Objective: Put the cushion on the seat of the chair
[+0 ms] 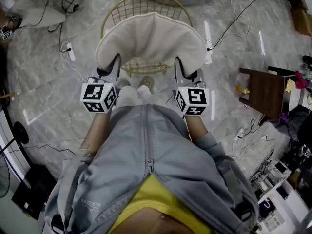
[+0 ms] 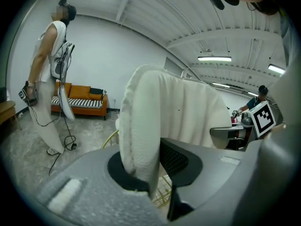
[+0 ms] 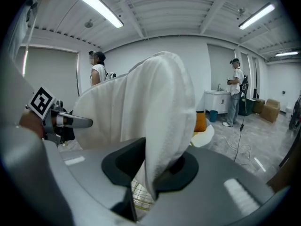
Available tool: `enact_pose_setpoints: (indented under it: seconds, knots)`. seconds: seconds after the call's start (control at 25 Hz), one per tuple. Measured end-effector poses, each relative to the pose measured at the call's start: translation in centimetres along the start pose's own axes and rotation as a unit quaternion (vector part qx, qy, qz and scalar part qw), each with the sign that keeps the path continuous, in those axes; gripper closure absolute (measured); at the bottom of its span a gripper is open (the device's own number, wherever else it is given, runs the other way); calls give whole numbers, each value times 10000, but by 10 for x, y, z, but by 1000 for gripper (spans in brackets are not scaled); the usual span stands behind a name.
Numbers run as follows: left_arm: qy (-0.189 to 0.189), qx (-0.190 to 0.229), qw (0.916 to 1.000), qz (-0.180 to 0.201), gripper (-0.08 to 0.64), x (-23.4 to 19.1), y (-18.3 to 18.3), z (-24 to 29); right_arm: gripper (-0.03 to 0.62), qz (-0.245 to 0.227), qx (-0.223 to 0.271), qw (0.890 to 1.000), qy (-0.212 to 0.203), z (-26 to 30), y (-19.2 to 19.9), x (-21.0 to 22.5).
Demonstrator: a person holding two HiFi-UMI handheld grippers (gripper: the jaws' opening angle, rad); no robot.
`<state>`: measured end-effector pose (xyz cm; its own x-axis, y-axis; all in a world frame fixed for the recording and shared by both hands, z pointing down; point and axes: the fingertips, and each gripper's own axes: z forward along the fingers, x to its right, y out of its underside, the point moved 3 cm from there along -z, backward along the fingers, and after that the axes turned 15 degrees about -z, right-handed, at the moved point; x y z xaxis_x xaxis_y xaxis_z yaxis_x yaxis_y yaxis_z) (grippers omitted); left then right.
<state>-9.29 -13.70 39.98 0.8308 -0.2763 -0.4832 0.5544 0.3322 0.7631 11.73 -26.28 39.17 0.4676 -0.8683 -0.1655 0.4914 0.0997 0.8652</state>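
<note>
Left gripper (image 1: 116,65) and right gripper (image 1: 179,68), each with its 2 jaws clamped on one side edge of the white cushion (image 1: 151,38). The cushion is held upright between them, across the gold wire chair (image 1: 141,4), above its seat (image 1: 144,67); a grey floor (image 1: 44,91) strewn with cables (image 1: 62,33) lies around.

Mostly hidden: wire chair (image 1: 142,2), under cushion (image 1: 151,38); seat (image 1: 144,68) barely shows. Lower right, clutter (image 1: 282,199) cut off by frame edge, too small to identify.

Bright ceiling strip-light, fisheye-warped edges
</note>
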Motion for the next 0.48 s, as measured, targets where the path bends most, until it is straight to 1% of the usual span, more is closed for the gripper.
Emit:
enact_pose_setpoints:
  seconds: [0.24,0.48]
  knots:
    - [-48,-612,9975,-353,492,-26,37,26,522,35,-569,9982,-190,25,39,-6]
    - [-115,-1271,9898,-629,492,-56,78,50,522,185,-1189,9918,-431,53,84,-15]
